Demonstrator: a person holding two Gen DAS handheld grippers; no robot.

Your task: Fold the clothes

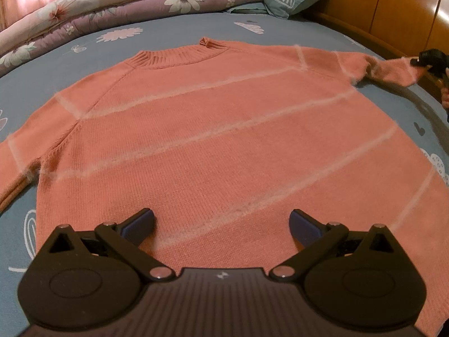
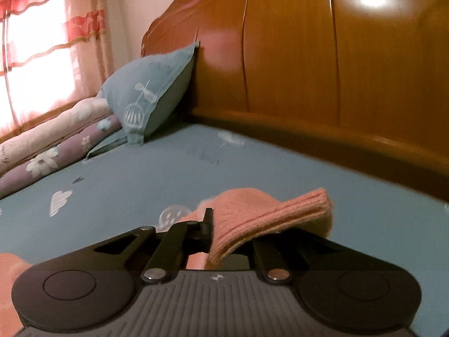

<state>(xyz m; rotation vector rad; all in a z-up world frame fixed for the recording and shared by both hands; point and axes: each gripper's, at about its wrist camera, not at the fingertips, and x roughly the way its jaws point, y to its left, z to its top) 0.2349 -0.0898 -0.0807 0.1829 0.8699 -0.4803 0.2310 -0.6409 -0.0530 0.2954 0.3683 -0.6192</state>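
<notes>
Sweater is spread flat on bed. Far-right sleeve cuff is pinched shut in right gripper, probably for folding inward. Left gripper is held wide open above near hem, nothing gripped.

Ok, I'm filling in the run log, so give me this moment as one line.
stage: sleeve fold start | sweater: flat on bed | right gripper: shut on sleeve cuff | left gripper: open above hem
</notes>
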